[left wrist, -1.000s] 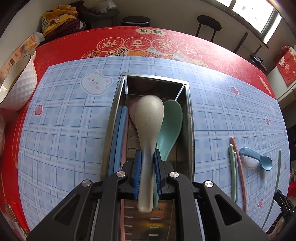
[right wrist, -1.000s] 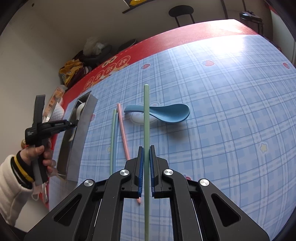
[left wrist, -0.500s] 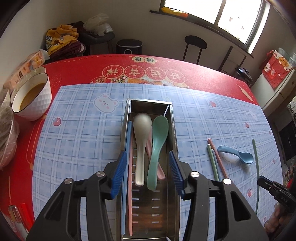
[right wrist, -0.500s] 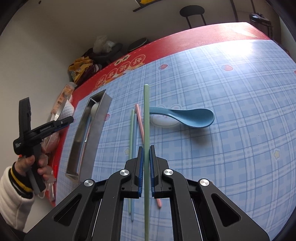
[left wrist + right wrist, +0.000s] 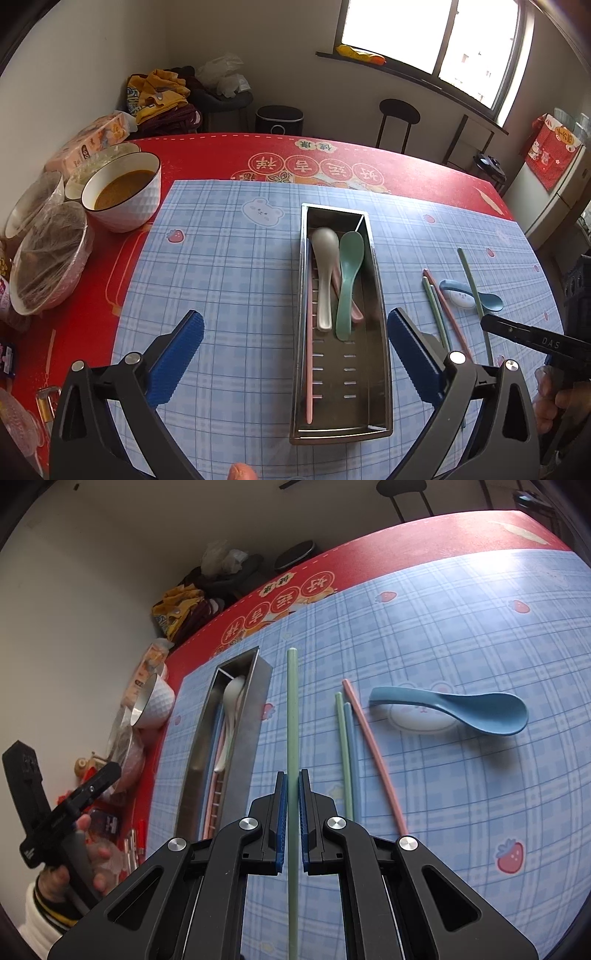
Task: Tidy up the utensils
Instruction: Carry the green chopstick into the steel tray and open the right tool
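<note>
A long steel utensil tray [image 5: 380, 332] sits in the middle of a blue plaid mat [image 5: 229, 280] laid over the red worktop [image 5: 221, 155]. Inside the tray a pale grey spoon [image 5: 325, 266] and a green spoon [image 5: 347, 280] lie side by side, over a pink spoon, with a pink chopstick [image 5: 309, 354] along the tray's left wall.

The left gripper [image 5: 295, 354] hangs above the tray's near end, its blue-padded fingers [image 5: 177, 354] spread wide and holding nothing. To the right of the tray, the right gripper [image 5: 292, 821] has its fingers pinched narrow on a green chopstick [image 5: 292, 716], held above the mat and running alongside the tray.

Further right of the tray, on the mat, lie a green, a blue and a pink chopstick [image 5: 373, 753] close together, then a blue spoon [image 5: 465, 710] across a small white rest.

Left of the tray, off the mat, stands a white bowl of brown soup [image 5: 123, 195], with film-covered bowls [image 5: 48, 262] beside it. Beyond the tray's far end are a stool [image 5: 399, 118], a small black bin [image 5: 279, 120], a heap of clothes [image 5: 162, 99] and a bright window [image 5: 436, 40].
</note>
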### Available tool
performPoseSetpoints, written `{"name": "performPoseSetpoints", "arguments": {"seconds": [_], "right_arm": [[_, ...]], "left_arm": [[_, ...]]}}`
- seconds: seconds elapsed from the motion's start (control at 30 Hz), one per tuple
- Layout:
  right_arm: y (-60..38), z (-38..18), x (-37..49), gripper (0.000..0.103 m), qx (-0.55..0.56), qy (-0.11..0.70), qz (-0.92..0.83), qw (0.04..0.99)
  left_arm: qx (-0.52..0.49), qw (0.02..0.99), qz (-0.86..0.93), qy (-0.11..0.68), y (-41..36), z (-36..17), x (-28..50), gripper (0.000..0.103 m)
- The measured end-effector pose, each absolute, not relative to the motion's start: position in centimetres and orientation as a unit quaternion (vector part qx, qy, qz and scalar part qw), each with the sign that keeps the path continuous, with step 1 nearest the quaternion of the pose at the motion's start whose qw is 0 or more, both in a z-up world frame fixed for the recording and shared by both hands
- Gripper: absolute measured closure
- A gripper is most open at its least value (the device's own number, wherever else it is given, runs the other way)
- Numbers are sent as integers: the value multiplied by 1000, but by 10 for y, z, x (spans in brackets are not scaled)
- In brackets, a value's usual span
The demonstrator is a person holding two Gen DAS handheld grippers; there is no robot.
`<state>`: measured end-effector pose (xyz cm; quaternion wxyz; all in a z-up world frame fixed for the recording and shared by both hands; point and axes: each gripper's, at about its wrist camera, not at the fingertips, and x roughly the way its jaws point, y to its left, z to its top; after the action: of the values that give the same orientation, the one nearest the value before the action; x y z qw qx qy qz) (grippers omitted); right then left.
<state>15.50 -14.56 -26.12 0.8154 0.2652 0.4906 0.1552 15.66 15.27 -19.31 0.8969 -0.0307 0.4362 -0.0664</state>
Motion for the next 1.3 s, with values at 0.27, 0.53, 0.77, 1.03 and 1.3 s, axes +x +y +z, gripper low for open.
{"name": "performPoseSetpoints", "arguments": {"seconds": [0.27, 0.53, 0.77, 1.03, 1.3], "right_arm": [[-95, -261, 183, 97, 282, 501, 164, 801], [-34, -271, 221, 97, 271, 529, 173, 786], [-4, -291, 240, 97, 266, 551, 163, 774], [11, -306, 242, 97, 270, 569, 160, 761], [13, -307, 241, 95, 282, 574, 173, 749]], "left_arm": [[-37, 900, -59, 431, 174, -202, 149, 6], [-68, 901, -54, 425, 198, -207, 140, 6], [-78, 899, -40, 429, 215, -212, 128, 6], [-84, 898, -22, 431, 228, -215, 120, 6], [-89, 900, -27, 427, 226, -210, 114, 6]]}}
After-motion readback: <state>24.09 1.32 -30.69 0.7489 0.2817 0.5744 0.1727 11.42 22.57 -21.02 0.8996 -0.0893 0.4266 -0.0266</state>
